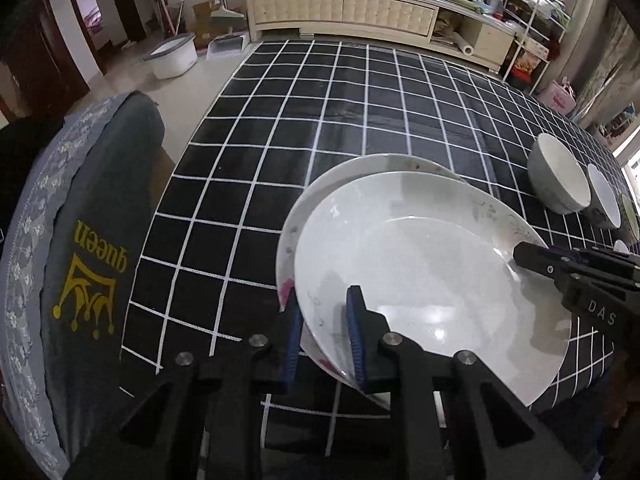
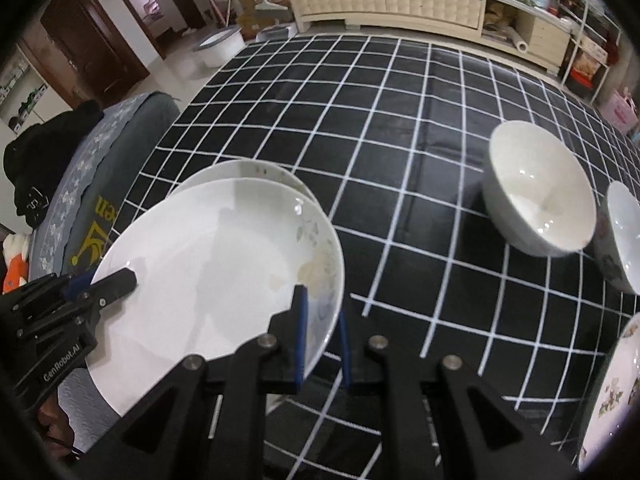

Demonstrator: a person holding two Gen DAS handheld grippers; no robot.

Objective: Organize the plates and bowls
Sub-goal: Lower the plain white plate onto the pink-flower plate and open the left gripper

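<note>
A white deep plate (image 1: 420, 264) is held above a second white plate (image 1: 320, 184) that lies on the black checked table (image 1: 320, 100). My left gripper (image 1: 325, 320) is shut on the upper plate's near-left rim. My right gripper (image 2: 322, 328) is shut on the same plate's (image 2: 208, 264) right rim; it also shows in the left wrist view (image 1: 536, 258). The lower plate's (image 2: 244, 170) far edge shows behind it. A white bowl (image 2: 536, 188) and a second bowl (image 2: 622, 236) stand on the table's right side.
A patterned plate (image 2: 612, 396) sits at the table's near right edge. A grey cushioned chair with a yellow crown print (image 1: 92, 264) stands left of the table. A cluttered white cabinet (image 1: 344, 12) lines the far wall.
</note>
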